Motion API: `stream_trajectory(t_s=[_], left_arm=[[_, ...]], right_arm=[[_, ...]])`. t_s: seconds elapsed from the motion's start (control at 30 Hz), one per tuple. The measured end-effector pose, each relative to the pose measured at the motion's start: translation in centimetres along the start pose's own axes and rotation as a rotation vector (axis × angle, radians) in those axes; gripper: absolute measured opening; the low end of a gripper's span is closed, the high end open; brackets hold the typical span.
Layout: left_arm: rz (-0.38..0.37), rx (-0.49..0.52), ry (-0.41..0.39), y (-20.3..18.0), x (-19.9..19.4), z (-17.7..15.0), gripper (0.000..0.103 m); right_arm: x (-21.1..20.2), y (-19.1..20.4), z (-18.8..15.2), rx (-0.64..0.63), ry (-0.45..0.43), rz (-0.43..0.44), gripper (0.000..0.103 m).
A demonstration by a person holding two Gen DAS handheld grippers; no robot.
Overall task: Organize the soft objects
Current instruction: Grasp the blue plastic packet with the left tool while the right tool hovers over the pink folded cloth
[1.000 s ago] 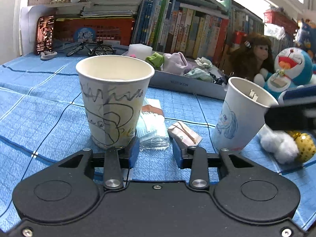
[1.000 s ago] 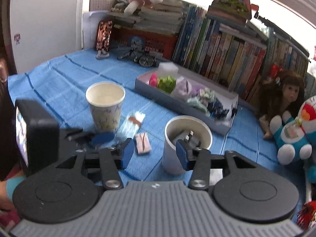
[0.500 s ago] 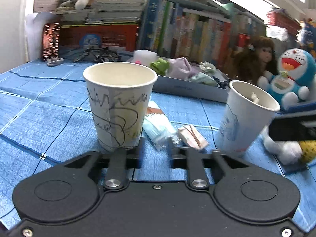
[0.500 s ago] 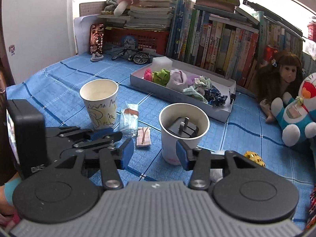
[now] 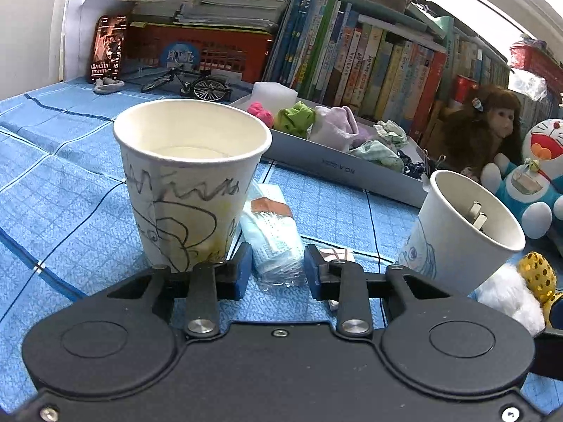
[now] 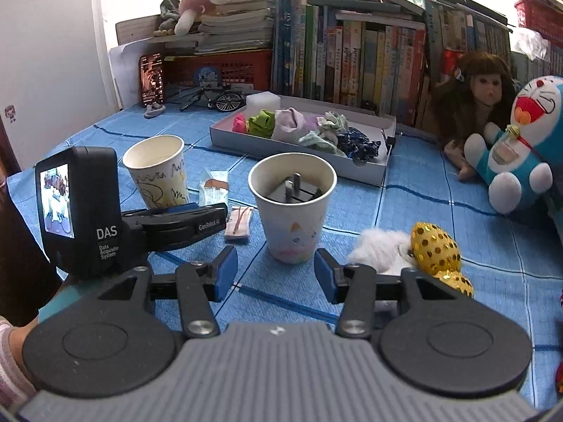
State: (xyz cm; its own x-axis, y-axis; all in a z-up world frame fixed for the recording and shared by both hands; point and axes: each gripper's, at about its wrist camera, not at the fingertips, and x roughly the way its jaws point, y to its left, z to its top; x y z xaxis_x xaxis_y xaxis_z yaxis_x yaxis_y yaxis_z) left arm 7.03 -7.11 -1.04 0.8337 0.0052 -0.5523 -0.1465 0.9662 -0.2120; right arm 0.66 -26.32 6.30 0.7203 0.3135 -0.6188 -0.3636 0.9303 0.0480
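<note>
L gripper (image 5: 278, 269) jaws just closed in around mask packet (image 5: 278, 246), pads beside it, grip not sure; packet's long axis ran straight ahead. R gripper (image 6: 274, 274) half spread, empty, farther away.

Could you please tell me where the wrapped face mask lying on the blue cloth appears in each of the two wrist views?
Left wrist: the wrapped face mask is at lower centre, reaching in between the left gripper fingers, right of the scribbled cup.
Right wrist: it lies left of centre, between the scribbled cup and the cup holding a plug.
Shared landmark: the scribbled cup.
</note>
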Motion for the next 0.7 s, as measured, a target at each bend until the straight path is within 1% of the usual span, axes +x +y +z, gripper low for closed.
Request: stream_trajectory(t_s=[0.13,0.23,0.4,0.5,0.53,0.57,0.6,0.63,0.67,0.7], left_arm=[[-0.030,0.031,0.002,0.2,-0.9,-0.4,0.024],[-0.063,0.080,0.008,0.7,-2.4,-1.0,0.023],[-0.124,0.196,0.022,2.6,-5.9,-2.3,0.023],[-0.151,0.255,0.028,4.0,-7.8,-2.9,0.026],[-0.149,0.272,0.021,4.5,-8.4,-3.0,0.027],[-0.143,0.279,0.010,5.0,-8.9,-3.2,0.028],[-0.136,0.292,-0.002,5.3,-9.4,-3.3,0.038],[-0.131,0.301,-0.016,5.6,-9.6,-3.3,0.044],[-0.128,0.306,-0.033,5.8,-9.8,-3.4,0.052],[-0.129,0.309,-0.042,5.8,-9.8,-3.4,0.055]], right_arm=[[0.4,0.0,-0.5,0.015,-0.004,0.006,0.064],[1.1,0.3,-1.0,0.023,-0.011,0.008,0.064],[2.8,1.4,-1.7,0.032,-0.023,0.019,0.063],[4.0,2.7,-2.1,0.020,-0.041,0.021,0.053],[4.4,3.2,-2.2,0.013,-0.049,0.022,0.049],[4.7,3.7,-2.3,0.006,-0.060,0.024,0.047],[5.0,4.1,-2.4,0.003,-0.069,0.023,0.046],[5.2,4.4,-2.4,0.000,-0.077,0.020,0.045],[5.4,4.8,-2.4,-0.004,-0.086,0.012,0.044],[5.6,5.0,-2.4,-0.006,-0.093,0.004,0.044]])
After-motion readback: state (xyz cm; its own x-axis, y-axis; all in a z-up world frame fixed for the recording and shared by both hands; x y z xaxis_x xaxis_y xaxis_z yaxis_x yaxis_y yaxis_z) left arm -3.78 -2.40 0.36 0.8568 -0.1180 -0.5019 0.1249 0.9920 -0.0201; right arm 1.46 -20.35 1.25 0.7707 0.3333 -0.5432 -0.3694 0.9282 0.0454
